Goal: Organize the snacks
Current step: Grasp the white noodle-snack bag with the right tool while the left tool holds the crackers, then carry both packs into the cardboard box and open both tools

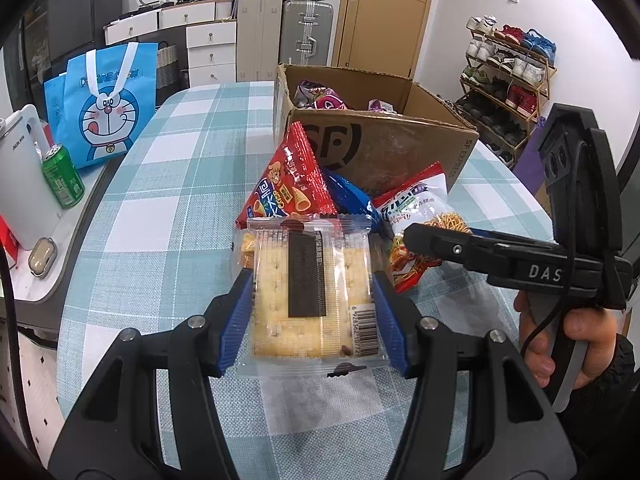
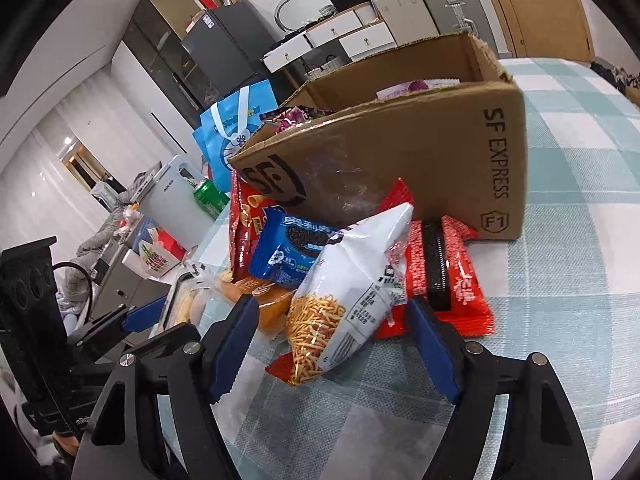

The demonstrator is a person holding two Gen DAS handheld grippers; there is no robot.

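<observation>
The checked blue-and-white tabletop [image 1: 168, 184] carries an open brown cardboard shipping box [image 1: 384, 148], printed with a black courier logo, and a few purple snack packs sit inside it. Against the box's near wall leans a loose pile of snacks: a red triangular-looking bag of cone-shaped corn snacks [image 1: 292, 176], a white bag of thin fried noodle sticks [image 2: 352, 284] tilted on top of the heap, a flat red wrapper with a black stripe [image 2: 448, 280] lying partly under it and touching the box's corner, and a small blue packet of chocolate sandwich cookies [image 2: 288, 252] wedged between the red bag and the white one. Nearer, the left gripper [image 1: 314, 308] is closed on a clear-wrapped pack of pale square crackers [image 1: 312, 300], its blue pads pressing both long edges, the pack just in front of the pile. The right gripper [image 2: 332, 352] stands wide apart on either side of the white noodle-stick bag's lower end, its fingers not touching it. Off to the left on a side counter stand a blue cartoon-cat tote bag [image 1: 104, 100] and a green drink can [image 1: 64, 176].
</observation>
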